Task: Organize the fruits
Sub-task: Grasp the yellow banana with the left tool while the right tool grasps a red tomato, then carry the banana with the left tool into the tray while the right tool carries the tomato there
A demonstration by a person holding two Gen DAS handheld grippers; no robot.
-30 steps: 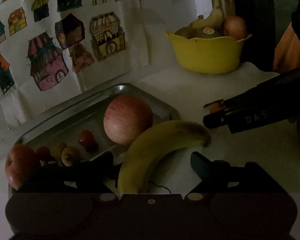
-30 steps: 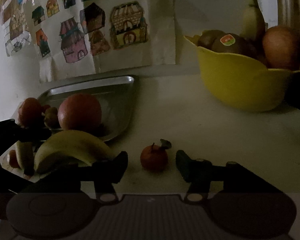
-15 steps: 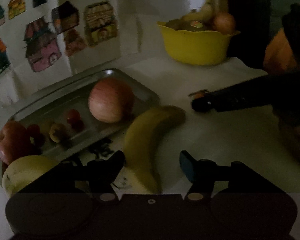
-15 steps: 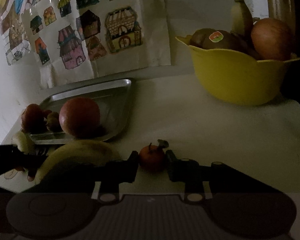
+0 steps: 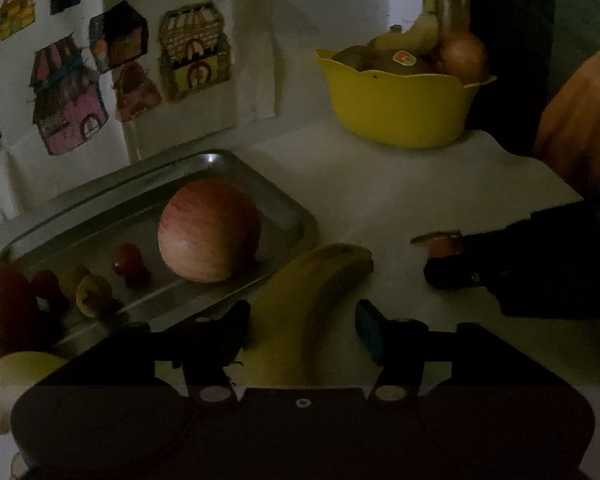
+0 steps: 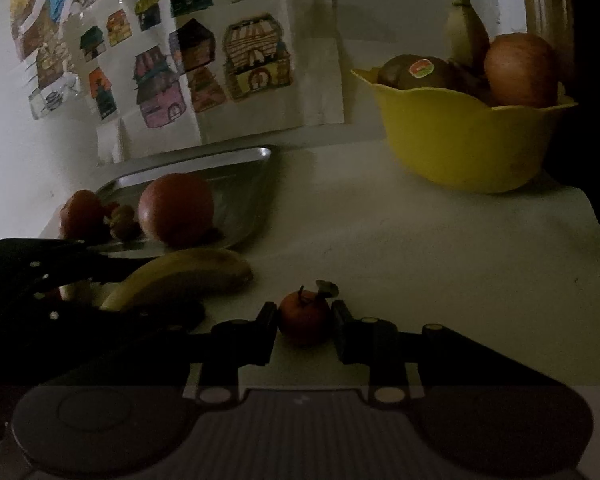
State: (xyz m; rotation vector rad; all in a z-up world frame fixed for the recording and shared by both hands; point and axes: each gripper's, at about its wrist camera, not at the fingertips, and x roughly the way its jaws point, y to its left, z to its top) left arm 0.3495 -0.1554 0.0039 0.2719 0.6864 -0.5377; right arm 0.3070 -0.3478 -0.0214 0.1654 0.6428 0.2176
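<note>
A banana (image 5: 300,308) lies on the white table beside a metal tray (image 5: 296,216); it also shows in the right wrist view (image 6: 180,276). My left gripper (image 5: 300,320) is open, one finger on each side of the banana. My right gripper (image 6: 305,318) is shut on a small red fruit with a leaf (image 6: 305,316) at table level; the fruit shows in the left wrist view (image 5: 440,246). The tray holds a big apple (image 5: 208,230), a cherry tomato (image 5: 127,258) and other small fruits. A yellow bowl (image 5: 400,108) of fruit stands at the back right.
A pale pear (image 5: 16,376) and a red apple (image 5: 4,312) sit at the tray's near left end. Paper with house drawings (image 5: 120,68) hangs on the wall behind. The table's right edge (image 6: 596,224) drops off past the bowl. An orange object (image 5: 580,120) stands far right.
My right gripper closed on the small red fruit. My left gripper pulled back along the banana, still open around it, so more of the tray and pear came into view.
</note>
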